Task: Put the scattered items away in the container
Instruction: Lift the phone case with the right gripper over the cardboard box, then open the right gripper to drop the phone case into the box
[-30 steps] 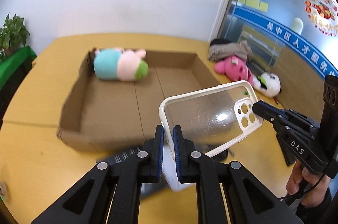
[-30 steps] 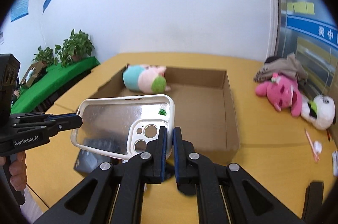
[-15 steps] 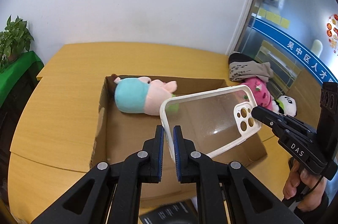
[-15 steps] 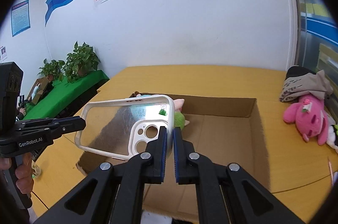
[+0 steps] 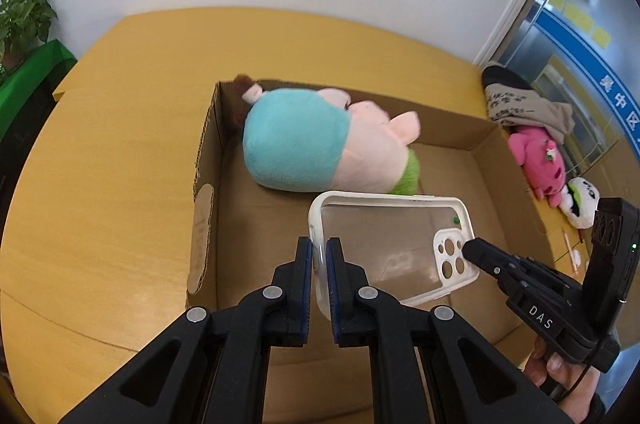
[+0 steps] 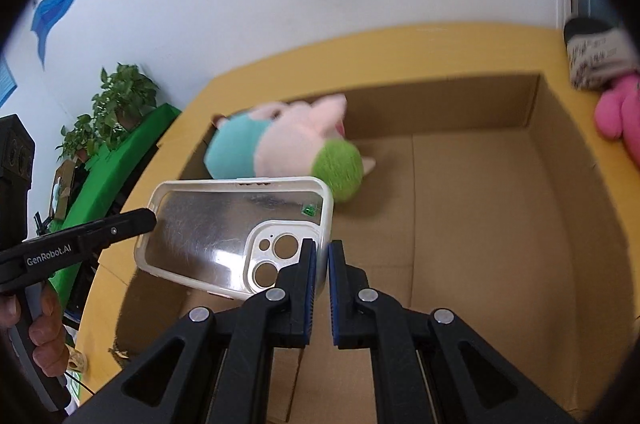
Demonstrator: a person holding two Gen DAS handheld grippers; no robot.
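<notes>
A clear phone case [image 5: 390,244] with a white rim hangs level above the floor of the open cardboard box [image 5: 204,159]. My left gripper [image 5: 319,250] is shut on its plain short end. My right gripper [image 6: 319,258] is shut on the end with the camera holes, and its tip [image 5: 470,248] shows beside those holes in the left wrist view. In the right wrist view the case [image 6: 236,232] sits at the left, with my left gripper [image 6: 149,218] gripping its far end. A teal, pink and green plush [image 5: 320,147] lies in the box's far left corner, just beyond the case.
To the right of the box, on the yellow table [image 5: 120,111], lie a pink plush [image 5: 538,159], a panda plush [image 5: 580,201] and a folded grey cloth [image 5: 524,103]. Potted plants [image 6: 116,103] stand on a green surface at the left. The right half of the box floor [image 6: 500,224] is bare.
Both grippers have carried the phone case forward and down, from in front of the box to over its inside. The box and the plush now look much closer.
</notes>
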